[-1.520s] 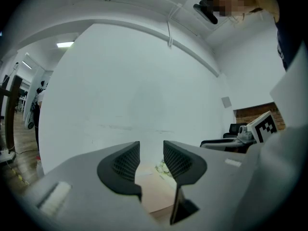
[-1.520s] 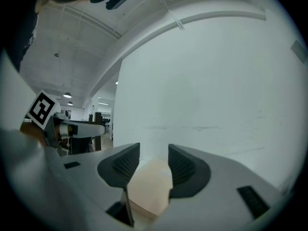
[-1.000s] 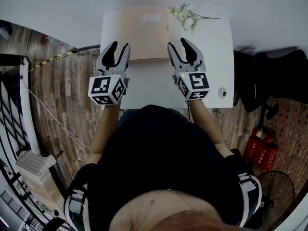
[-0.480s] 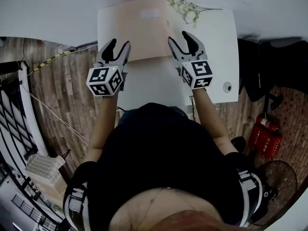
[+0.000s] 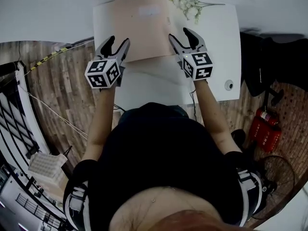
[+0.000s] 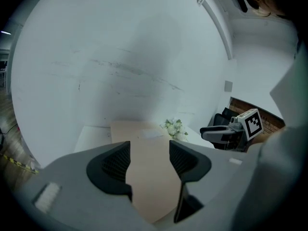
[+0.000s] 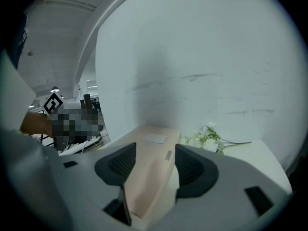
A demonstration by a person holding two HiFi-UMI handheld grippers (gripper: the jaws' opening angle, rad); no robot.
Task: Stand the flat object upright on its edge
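Note:
A flat tan box (image 5: pixel 139 28) with a white label lies on its broad face at the back of the white table (image 5: pixel 154 83). My left gripper (image 5: pixel 119 41) hovers at the box's front left corner and my right gripper (image 5: pixel 179 34) at its front right corner. Both sets of jaws are opening. In the left gripper view the box (image 6: pixel 149 177) shows in the gap of the left gripper (image 6: pixel 150 153), untouched by the pads. In the right gripper view the box's right edge (image 7: pixel 151 172) runs between the jaws of the right gripper (image 7: pixel 155 160), also untouched.
A sprig of white flowers (image 5: pixel 185 4) lies at the table's back right, next to the box. A small round object (image 5: pixel 229 85) sits near the right edge. A white wall stands right behind the table. Red fire extinguishers (image 5: pixel 262 131) and dark furniture (image 5: pixel 269 76) are at the right.
Both grippers have moved forward up to the box's front corners, and their jaws have spread wider. The box has not moved.

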